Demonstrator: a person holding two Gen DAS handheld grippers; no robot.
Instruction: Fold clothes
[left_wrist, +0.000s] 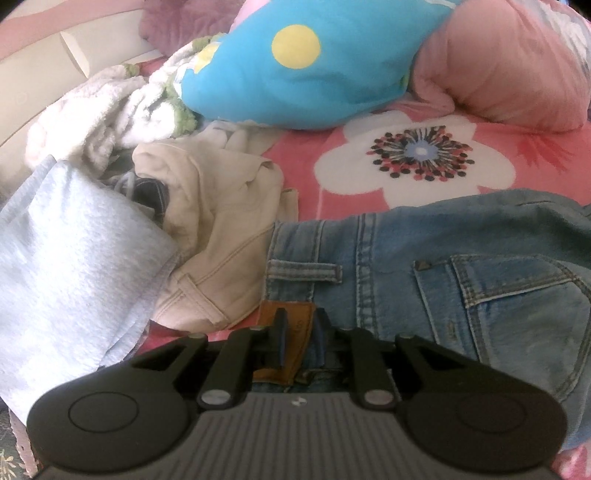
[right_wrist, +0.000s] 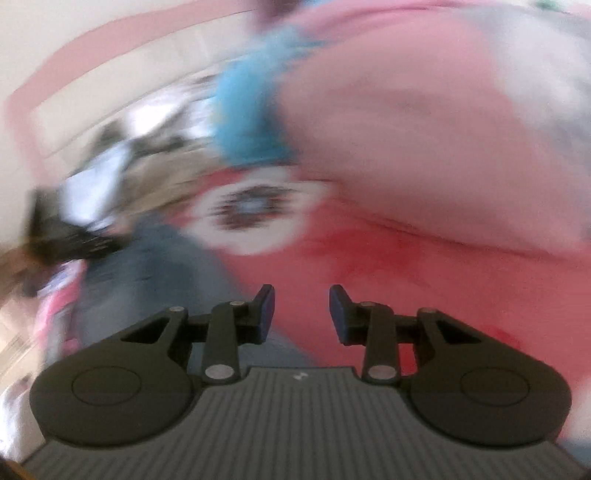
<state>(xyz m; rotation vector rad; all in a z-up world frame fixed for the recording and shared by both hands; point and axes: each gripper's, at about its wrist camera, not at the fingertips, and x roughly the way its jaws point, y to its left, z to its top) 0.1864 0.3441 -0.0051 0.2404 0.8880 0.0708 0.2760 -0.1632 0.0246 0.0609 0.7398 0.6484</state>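
At the far left of the bed (left_wrist: 517, 158), a pale blue sweatshirt (left_wrist: 70, 266) and beige trousers (left_wrist: 221, 236) lie heaped just beside the jeans (left_wrist: 461, 258), which are spread back pocket up. The left claw (left_wrist: 300, 328) pinches the jeans' waistband at the brown leather patch (left_wrist: 291, 325); it should probably hold firm as the anchor. The right claw (right_wrist: 301, 310), spread and empty over the blurred bedsheet, likely needs a far denim edge to grip before folding evenly.
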